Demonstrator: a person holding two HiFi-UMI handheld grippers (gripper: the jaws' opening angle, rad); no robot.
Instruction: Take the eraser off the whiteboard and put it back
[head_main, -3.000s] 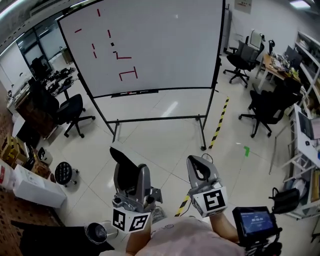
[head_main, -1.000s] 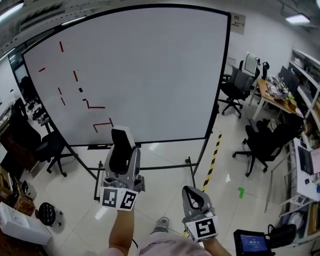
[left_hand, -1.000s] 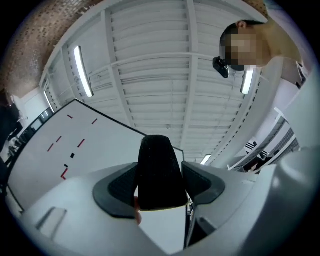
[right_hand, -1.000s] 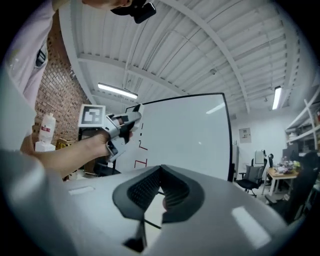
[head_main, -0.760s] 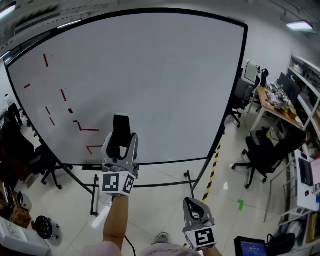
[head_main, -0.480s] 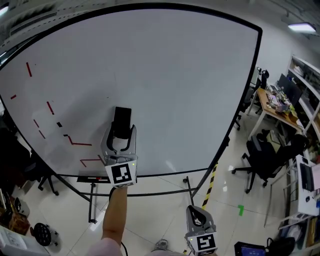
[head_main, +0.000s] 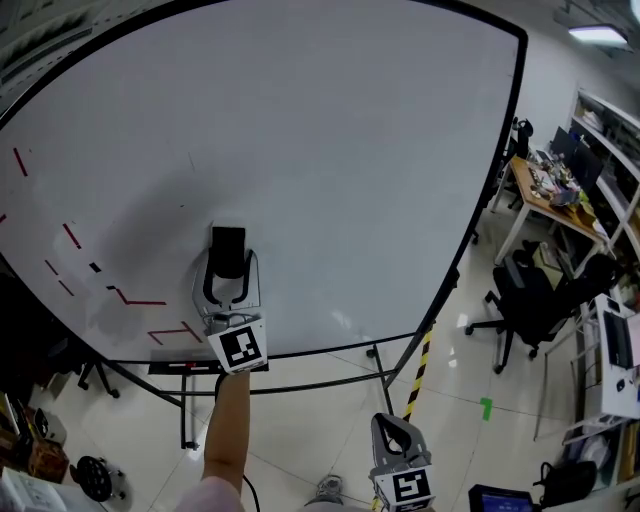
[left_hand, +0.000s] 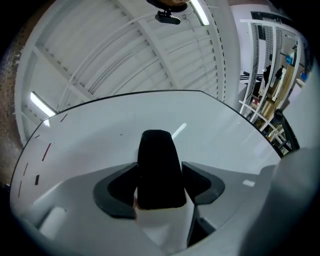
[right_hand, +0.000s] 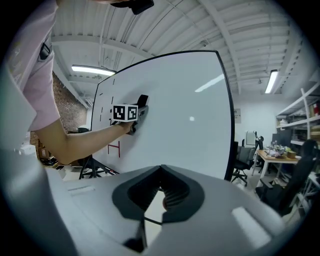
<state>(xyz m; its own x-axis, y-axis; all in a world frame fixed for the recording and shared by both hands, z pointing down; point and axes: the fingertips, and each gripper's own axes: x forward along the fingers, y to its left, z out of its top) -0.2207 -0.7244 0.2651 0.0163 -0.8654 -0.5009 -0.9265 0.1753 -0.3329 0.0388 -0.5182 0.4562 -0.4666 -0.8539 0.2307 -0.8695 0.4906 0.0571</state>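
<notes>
Illumination is bright and even, from overhead fixtures. In the head view, 1 ceiling panel (head_main: 598, 34) burns out at upper right. The whiteboard (head_main: 400, 150) carries a soft grey shadow to the left of the left gripper (head_main: 228, 262) and a small glare streak low down. The left gripper view shows 2 light strips (left_hand: 200, 11), 1 of them mirrored on the board. All 3 views bend straight edges strongly. Both gripper views have dark corners and a soft nearest foreground.
</notes>
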